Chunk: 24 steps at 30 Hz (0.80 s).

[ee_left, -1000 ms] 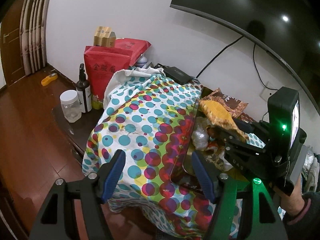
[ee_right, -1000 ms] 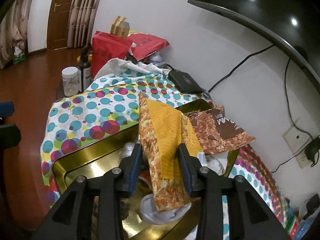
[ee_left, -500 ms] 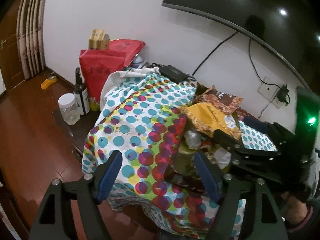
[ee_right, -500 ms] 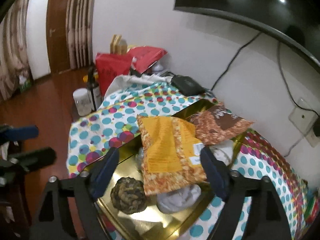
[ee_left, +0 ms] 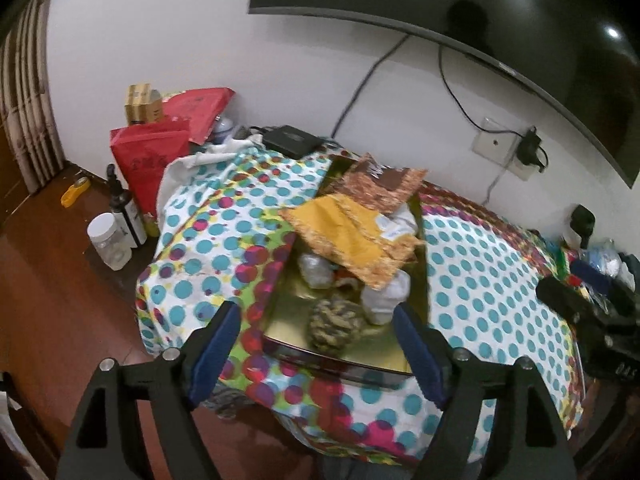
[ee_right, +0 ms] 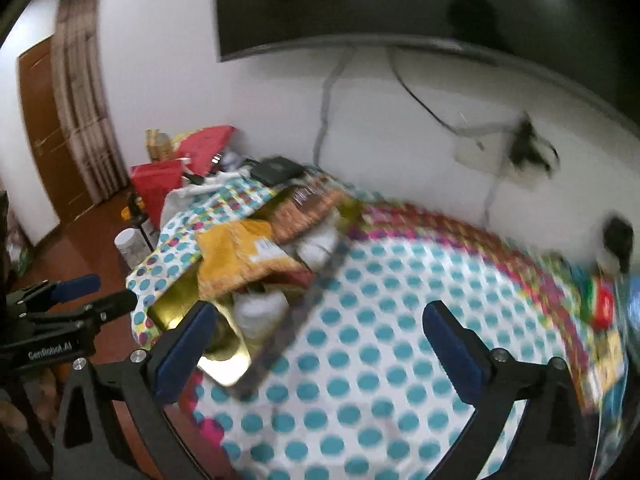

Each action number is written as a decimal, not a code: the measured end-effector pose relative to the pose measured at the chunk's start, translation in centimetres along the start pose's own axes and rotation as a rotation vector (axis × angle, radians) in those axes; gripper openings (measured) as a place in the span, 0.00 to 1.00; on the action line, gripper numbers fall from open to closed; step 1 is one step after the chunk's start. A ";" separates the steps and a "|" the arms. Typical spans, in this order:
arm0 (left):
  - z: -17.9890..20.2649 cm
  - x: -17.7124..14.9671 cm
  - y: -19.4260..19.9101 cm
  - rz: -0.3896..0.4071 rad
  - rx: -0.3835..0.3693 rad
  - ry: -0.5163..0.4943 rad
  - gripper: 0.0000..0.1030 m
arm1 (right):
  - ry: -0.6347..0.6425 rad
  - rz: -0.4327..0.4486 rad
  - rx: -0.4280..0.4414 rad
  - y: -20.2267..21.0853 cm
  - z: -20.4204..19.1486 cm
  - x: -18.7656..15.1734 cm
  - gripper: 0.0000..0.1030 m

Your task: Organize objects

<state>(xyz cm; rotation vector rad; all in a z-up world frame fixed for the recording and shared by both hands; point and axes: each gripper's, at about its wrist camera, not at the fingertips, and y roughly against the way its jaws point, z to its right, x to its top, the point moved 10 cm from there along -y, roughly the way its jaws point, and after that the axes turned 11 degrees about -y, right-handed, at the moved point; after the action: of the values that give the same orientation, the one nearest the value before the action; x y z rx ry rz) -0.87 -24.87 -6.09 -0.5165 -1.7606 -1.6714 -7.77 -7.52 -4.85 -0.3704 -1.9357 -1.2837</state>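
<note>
At the far left, on a low dark shelf beside the floor, a clear jar (ee_left: pixel 109 242) with a white lid stands next to a dark bottle (ee_left: pixel 125 208), with a red bag (ee_left: pixel 154 160) behind them against the wall. To their right the surface (ee_left: pixel 492 280), draped in a cloth of teal and coloured dots, carries a gold tray (ee_left: pixel 288 312). Over the tray's far end a yellow-and-orange snack packet (ee_left: pixel 352 232) lies flat, partly under a brown packet (ee_left: pixel 380 184); below them sit white wrapped items (ee_left: pixel 386 296) and a round brownish woven ball (ee_left: pixel 334 322) near the tray's front edge.

The left gripper (ee_left: pixel 316 346) has just been opening and its jaws now stand spread wide, released, with nothing pressed between the blue pads (ee_left: pixel 214 344); the tray's front edge only shows in the gap beyond them.

Further right, the right gripper (ee_right: pixel 320 346) has likewise just been opening. Its jaws are fully apart and hold nothing. The right wrist view is blurred: the dotted cloth fills the gap, the tray (ee_right: pixel 224 372) and yellow packet (ee_right: pixel 240 256) lie off to its left, clear of the pads, and the left gripper (ee_right: pixel 86 294) shows at that view's left edge.
</note>
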 end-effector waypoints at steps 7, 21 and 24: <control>3.5 0.9 0.2 -0.037 -0.054 -0.040 0.80 | -0.094 -0.105 -0.044 0.5 4.5 -3.8 1.00; 6.8 1.5 -0.5 -0.099 -0.059 -0.107 0.80 | -0.171 -0.170 -0.053 -0.3 7.3 -6.2 1.00; 7.1 1.5 -0.7 -0.107 -0.045 -0.125 0.80 | -0.179 -0.184 -0.044 -0.5 7.3 -6.5 1.00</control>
<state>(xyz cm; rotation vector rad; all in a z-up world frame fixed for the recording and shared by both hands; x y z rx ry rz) -3.76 -18.25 -5.42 -0.5671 -1.8725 -1.7899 -6.91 -0.26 -11.36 -0.3454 -2.1347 -1.4557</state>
